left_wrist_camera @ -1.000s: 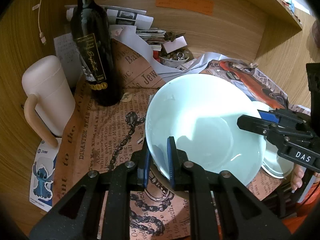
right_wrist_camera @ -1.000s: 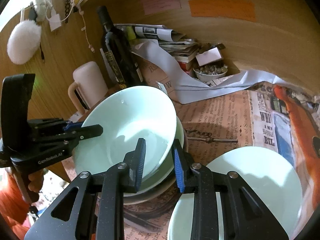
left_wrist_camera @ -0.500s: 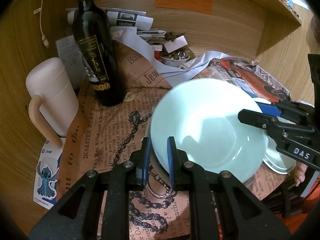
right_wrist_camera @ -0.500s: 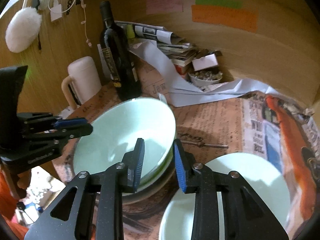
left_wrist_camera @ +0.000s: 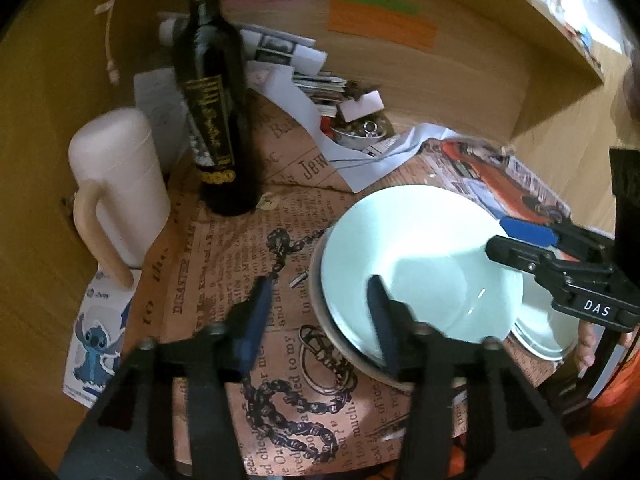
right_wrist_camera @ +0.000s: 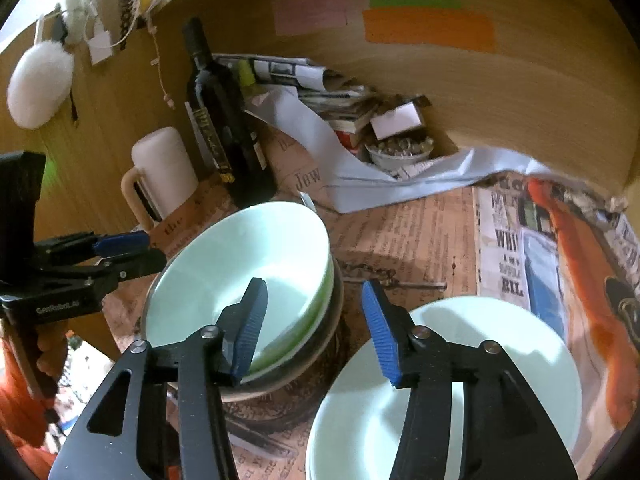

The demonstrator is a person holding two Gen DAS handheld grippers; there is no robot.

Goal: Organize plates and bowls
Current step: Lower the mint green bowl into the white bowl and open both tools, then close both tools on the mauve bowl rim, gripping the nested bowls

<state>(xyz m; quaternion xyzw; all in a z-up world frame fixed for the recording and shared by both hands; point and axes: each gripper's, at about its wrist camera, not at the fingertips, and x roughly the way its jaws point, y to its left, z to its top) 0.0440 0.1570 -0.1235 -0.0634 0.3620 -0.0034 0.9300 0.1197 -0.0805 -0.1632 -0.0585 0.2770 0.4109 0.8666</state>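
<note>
Newspaper-covered table (left_wrist_camera: 224,248) holds a stack of bowls (right_wrist_camera: 240,276). Left gripper (left_wrist_camera: 316,300) and right gripper (right_wrist_camera: 314,312) both gape apart, gripping nothing.

Left tool (left_wrist_camera: 316,316): matte black frame, two angled arms, round silver screw heads at the pivots, dark blue ribbed pads on the fingers (left_wrist_camera: 256,312). In the right wrist view its black body carries a faint "GenRobot.AI" marking, with a blue pad at the tip.

Right tool (right_wrist_camera: 314,328): same black frame and silver screws, bright blue ribbed pads on the fingers (right_wrist_camera: 382,336). In the left wrist view its body bears a white "DAS" label.

Hands gripping the handles show bare skin at the fingers; orange sleeve or garment behind each.
</note>
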